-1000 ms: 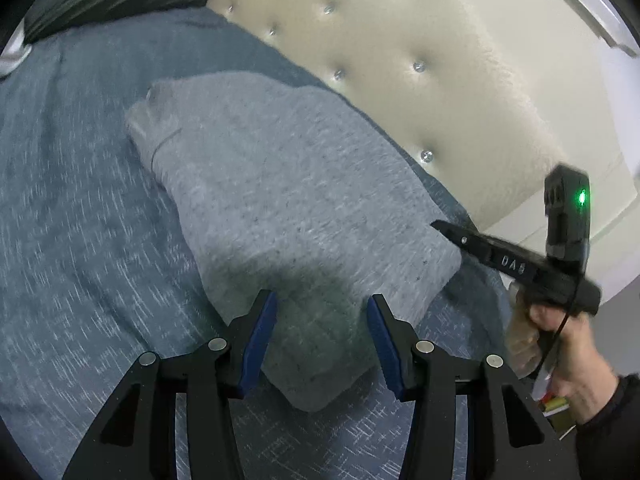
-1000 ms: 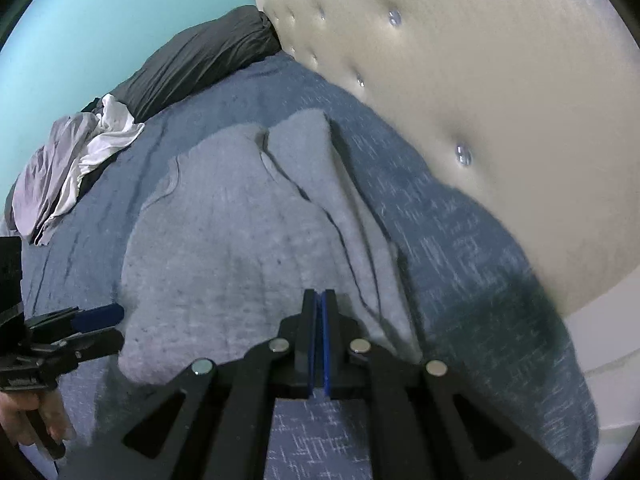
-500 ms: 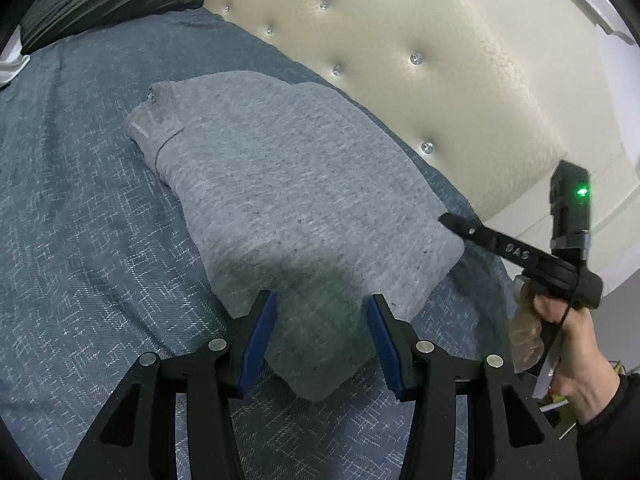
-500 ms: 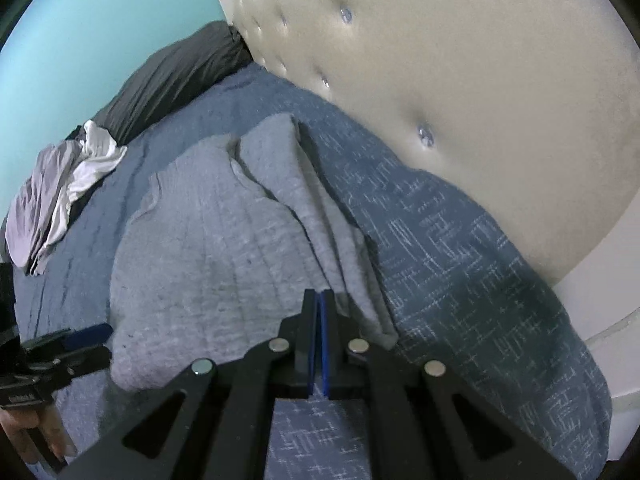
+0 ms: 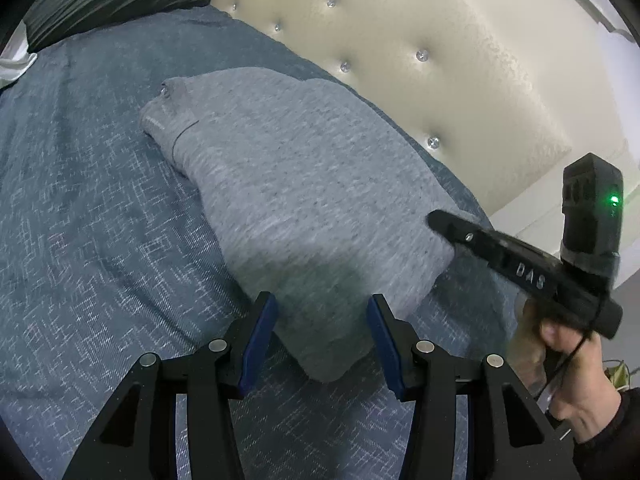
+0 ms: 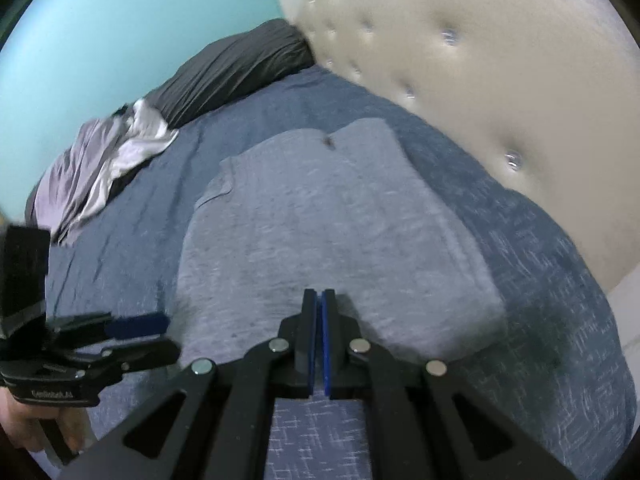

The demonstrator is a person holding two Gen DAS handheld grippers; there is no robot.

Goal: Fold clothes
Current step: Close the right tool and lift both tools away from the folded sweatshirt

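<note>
Left hand-held gripper is angled down over the near corner of the grey garment, jaws parted about halfway, nothing pinched; the blue pads are seen clear of the cloth. Right hand-held gripper is pitched down at the garment's near edge, jaws fully closed, nothing between them; it is gripped by a hand in a dark sleeve. One grey garment is seen, folded and laid flat on the bed, just beside the tufted headboard. One dark pillow lies beyond the garment, one pale crumpled cloth next to it. Two grippers counted.
</note>
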